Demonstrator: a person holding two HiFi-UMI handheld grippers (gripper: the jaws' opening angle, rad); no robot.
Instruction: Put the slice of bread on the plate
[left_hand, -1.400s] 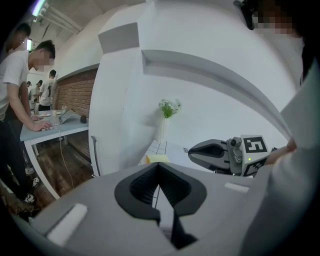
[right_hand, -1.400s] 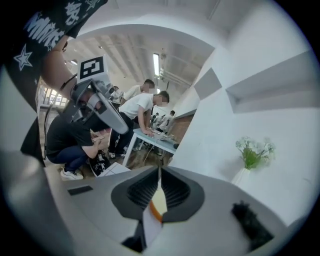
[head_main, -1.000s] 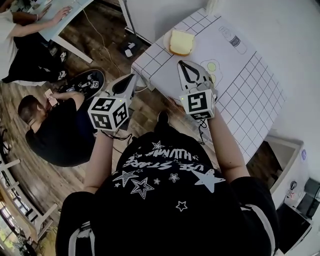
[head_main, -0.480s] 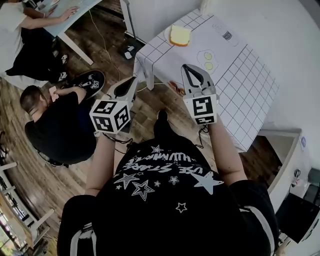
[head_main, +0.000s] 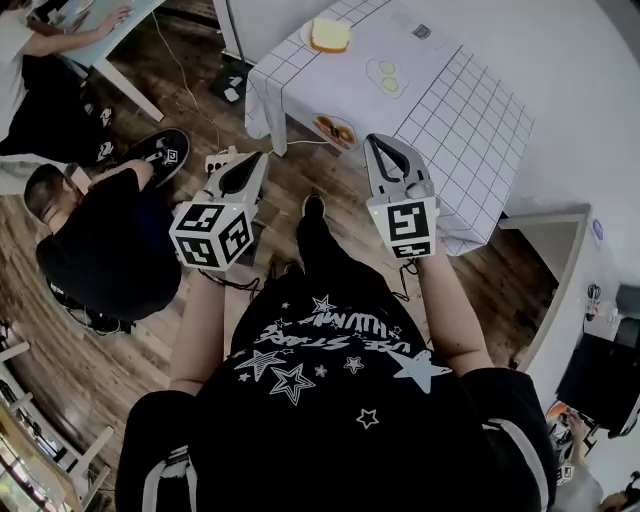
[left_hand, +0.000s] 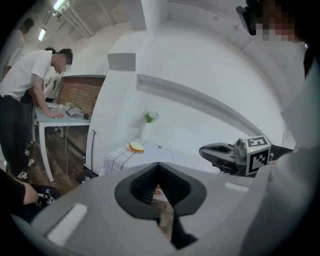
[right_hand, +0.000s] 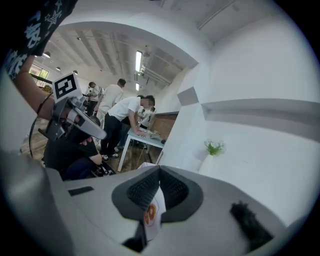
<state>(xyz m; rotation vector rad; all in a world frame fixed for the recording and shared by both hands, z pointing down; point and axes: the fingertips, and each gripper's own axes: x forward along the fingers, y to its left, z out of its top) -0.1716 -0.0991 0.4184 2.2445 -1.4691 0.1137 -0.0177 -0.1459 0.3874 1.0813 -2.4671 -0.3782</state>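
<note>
The left gripper (head_main: 260, 158) and right gripper (head_main: 373, 141) hover off the table (head_main: 470, 110), jaws pressed together, holding nothing. The bread slice (head_main: 330, 34) lies on the plate (head_main: 306, 38).

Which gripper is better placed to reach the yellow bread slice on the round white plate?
Probably right: the right gripper, shut, is beside the white checked table's near edge; the left gripper, shut, hangs over wooden floor.

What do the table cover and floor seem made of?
Table cover: likely cloth, matte white with printed grid; it drapes over the edges. Floor: wood or wood-look laminate, brown planks with visible seams.
</note>
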